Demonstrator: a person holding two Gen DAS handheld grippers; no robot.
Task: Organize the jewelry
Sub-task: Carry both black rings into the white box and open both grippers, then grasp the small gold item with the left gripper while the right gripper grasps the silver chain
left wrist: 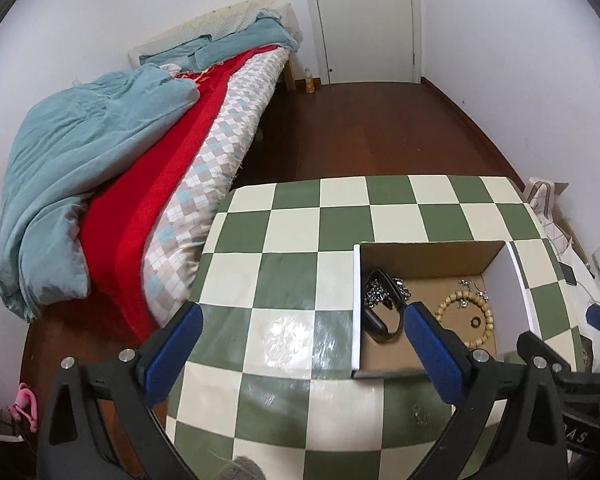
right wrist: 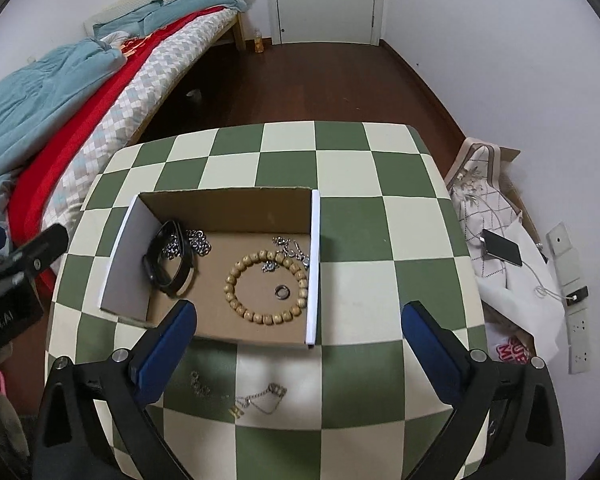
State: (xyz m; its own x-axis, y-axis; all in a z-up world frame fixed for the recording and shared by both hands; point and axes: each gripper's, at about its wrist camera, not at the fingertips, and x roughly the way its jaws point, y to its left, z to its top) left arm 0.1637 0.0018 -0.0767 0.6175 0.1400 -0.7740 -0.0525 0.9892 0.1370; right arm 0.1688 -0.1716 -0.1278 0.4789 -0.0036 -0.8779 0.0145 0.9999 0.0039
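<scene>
Blue-padded fingers of the right gripper (right wrist: 298,344) stand wide apart with nothing between them, hanging over the near edge of a green-and-cream checkered table (right wrist: 352,364). Just below them on the tabletop lies a loose chain (right wrist: 260,396) with gold letter charms, outside the box. Beyond it sits the open cardboard box (right wrist: 224,208), its flaps raised, already holding a wooden bead bracelet (right wrist: 266,285), a small ring (right wrist: 281,291) inside the bracelet's loop, a black strap (right wrist: 168,264) with a silver chain (right wrist: 196,242) beside it near the left wall, and a silver charm piece (right wrist: 290,254) touching the beads at the back. The left gripper (left wrist: 302,354) also hangs empty, jaws spread, over bare table left of the box, one finger overlapping the box's near corner in its own view. Sorting appears well along: most pieces are boxed and both tools are free. The loose chain looks like the next job, and picking it up would call for a low, flat approach and a careful pinch on thin links lying flush with the glossy cloth.
</scene>
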